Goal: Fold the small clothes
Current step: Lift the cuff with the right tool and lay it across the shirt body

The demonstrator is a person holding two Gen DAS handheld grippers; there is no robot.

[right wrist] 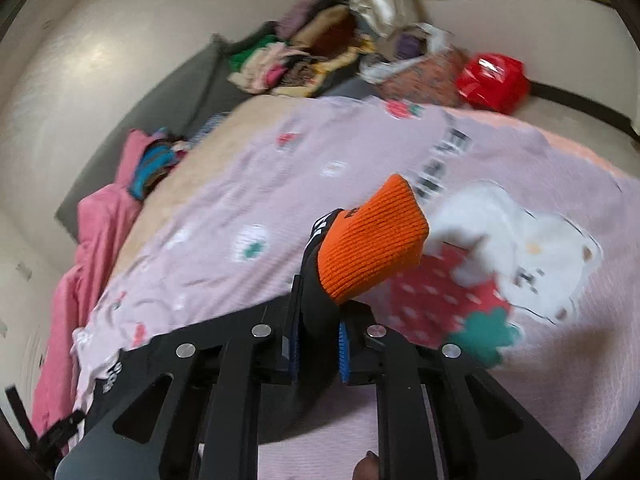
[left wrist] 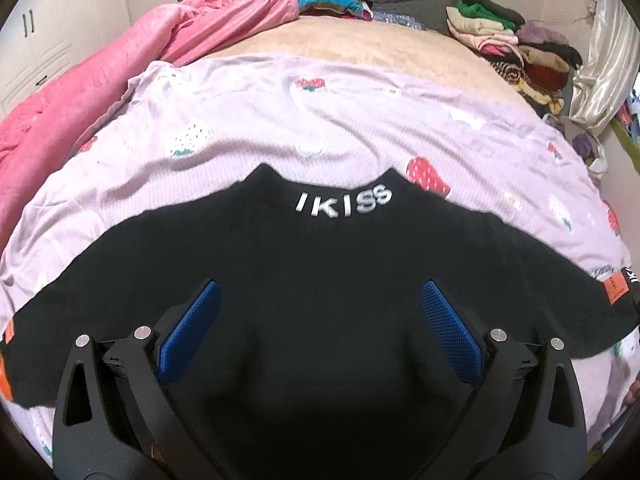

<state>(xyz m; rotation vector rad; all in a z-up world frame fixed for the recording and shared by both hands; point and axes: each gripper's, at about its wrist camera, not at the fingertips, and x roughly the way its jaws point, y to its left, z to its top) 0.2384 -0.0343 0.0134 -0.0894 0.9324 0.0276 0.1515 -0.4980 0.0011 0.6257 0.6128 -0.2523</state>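
Black knit sweater (left wrist: 320, 264) with white "IKISS" lettering at the collar: lies flat, front up, sleeves spread to both sides, on a lilac strawberry-print bed sheet (left wrist: 240, 128) covering the bed.

Left gripper (left wrist: 320, 316): jaws wide apart, blue ribbed pads (left wrist: 192, 328) hanging over the sweater's chest; contact with the fabric cannot be told.

Right gripper (right wrist: 320, 340): jaws clamped on the black sleeve end, with its orange ribbed knit cuff (right wrist: 372, 240) standing up past the fingertips, lifted above the sheet. This view is motion-blurred.

Crumpled pink plush blanket (left wrist: 120, 60): along the left edge of the bed.

Pile of mixed folded clothes (left wrist: 516, 52): far right corner of the bed, near a cream satin curtain (left wrist: 604, 72).

Shiny red bag (right wrist: 492, 80): beyond the sheet's far edge, in the right wrist view.
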